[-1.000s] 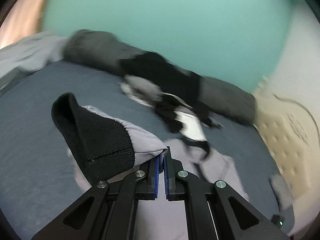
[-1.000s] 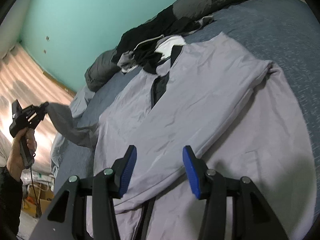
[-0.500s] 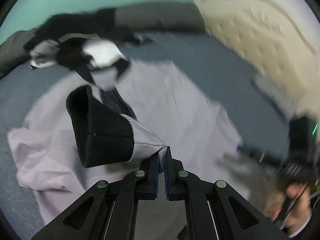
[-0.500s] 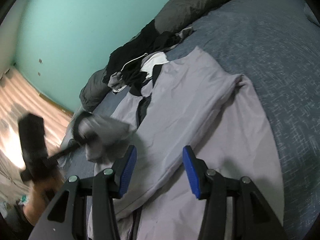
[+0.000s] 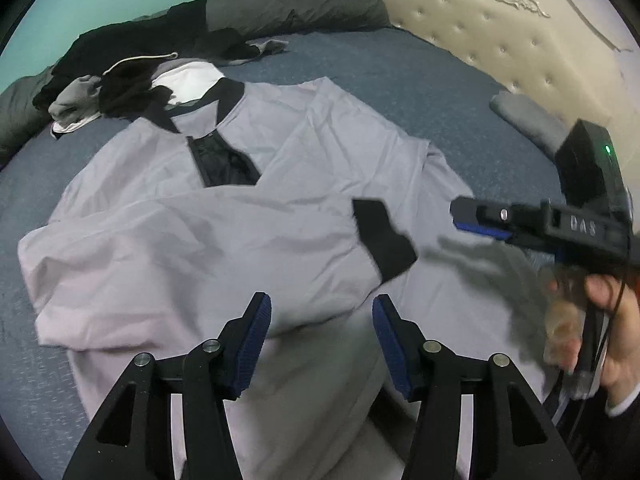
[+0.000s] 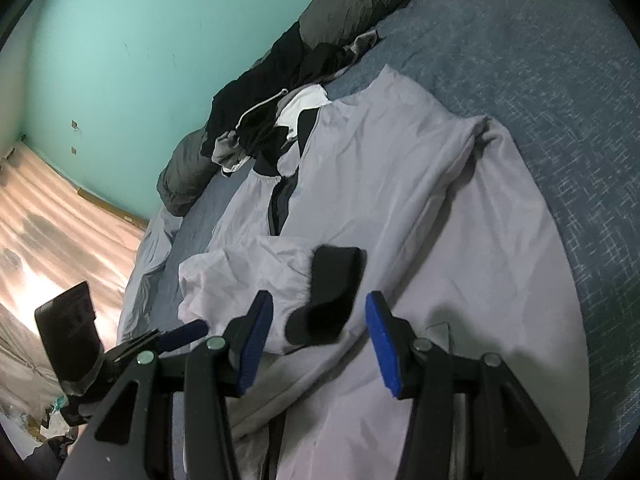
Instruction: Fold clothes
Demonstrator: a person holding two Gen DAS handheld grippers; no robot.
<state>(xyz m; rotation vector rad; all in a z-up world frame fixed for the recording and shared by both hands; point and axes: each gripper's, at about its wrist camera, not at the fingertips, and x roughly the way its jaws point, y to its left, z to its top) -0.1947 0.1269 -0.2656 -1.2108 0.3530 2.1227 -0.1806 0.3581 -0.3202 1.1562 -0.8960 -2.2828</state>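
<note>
Crumpled lilac jacket (image 5: 208,240), ribbed black cuff (image 5: 382,240) on speckled blue bedspread (image 5: 384,76); left gripper (image 5: 320,336) just opened, right gripper (image 6: 316,340) likewise empty, jaws apart

Teal wall (image 6: 120,40), cream tufted headboard (image 5: 500,28), blue bedspread (image 5: 380,72).

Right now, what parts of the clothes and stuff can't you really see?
- Jacket hem: left wrist view, hidden behind the left gripper.
- Dark clothes pile: both views, tangled together, items indistinguishable.
- Right hand: left wrist view, blurred, cut off by the edge.
- Floor clutter: right wrist view, too small.
</note>
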